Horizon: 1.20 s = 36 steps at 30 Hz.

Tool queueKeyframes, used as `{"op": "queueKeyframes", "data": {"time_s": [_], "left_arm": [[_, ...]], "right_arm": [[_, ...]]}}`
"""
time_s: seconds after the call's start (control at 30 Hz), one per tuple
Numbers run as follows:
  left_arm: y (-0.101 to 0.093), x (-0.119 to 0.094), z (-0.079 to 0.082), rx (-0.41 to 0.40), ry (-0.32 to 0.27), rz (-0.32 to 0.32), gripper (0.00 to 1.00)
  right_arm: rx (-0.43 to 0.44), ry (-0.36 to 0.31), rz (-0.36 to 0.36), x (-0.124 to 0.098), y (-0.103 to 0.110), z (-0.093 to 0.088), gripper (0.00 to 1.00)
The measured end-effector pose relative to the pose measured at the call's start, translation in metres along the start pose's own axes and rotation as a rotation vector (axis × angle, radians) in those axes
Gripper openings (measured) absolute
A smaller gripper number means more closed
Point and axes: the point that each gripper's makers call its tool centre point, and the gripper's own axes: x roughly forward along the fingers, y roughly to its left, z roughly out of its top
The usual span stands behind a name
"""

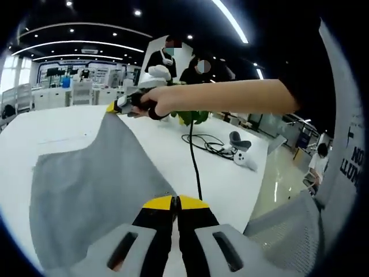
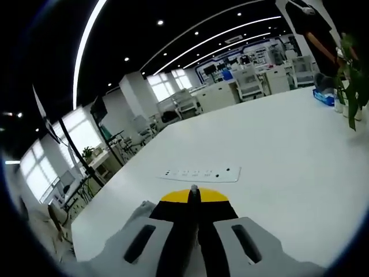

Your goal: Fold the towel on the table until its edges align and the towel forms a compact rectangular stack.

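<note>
The left gripper (image 1: pixel 174 202) pinches the near corner of the grey towel (image 1: pixel 92 184) on the white table (image 1: pixel 230 173). The right gripper (image 1: pixel 118 106) pinches its far corner. Lift both together, level, so the edges meet.

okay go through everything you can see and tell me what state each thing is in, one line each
towel: partly lifted, pinched at two edges
left gripper: shut on towel
right gripper: shut on towel
power strip: flat on table
cable: loose on table
</note>
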Motion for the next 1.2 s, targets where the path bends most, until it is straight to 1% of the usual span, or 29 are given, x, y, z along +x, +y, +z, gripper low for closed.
{"op": "queueKeyframes", "data": {"time_s": [0.17,0.43,0.57,0.77,0.9,1.0,1.2], "left_arm": [[0.002,-0.011,-0.003,0.02,0.012,0.006,0.01],[0.019,-0.028,-0.005,-0.006,-0.002,0.026,0.01],[0.032,-0.04,-0.005,-0.032,-0.013,0.044,0.01],[0.054,-0.06,-0.012,-0.064,-0.016,0.077,0.01],[0.063,-0.071,-0.014,-0.08,-0.018,0.09,0.02],[0.07,-0.078,-0.016,-0.087,-0.014,0.097,0.02],[0.086,-0.095,-0.019,-0.095,-0.017,0.118,0.02]], "right_arm": [[0.014,0.004,0.002,0.005,0.008,0.003,0.0],[-0.001,0.013,-0.001,0.014,0.032,0.007,0.0],[-0.005,0.012,0.0,0.021,0.044,0.008,0.01],[-0.014,0.017,0.01,0.035,0.067,0.005,0.01],[-0.009,0.021,0.02,0.044,0.082,0.002,0.01],[0.001,0.026,0.027,0.051,0.091,-0.001,0.01],[-0.005,0.034,0.031,0.064,0.109,-0.006,0.01]]}}
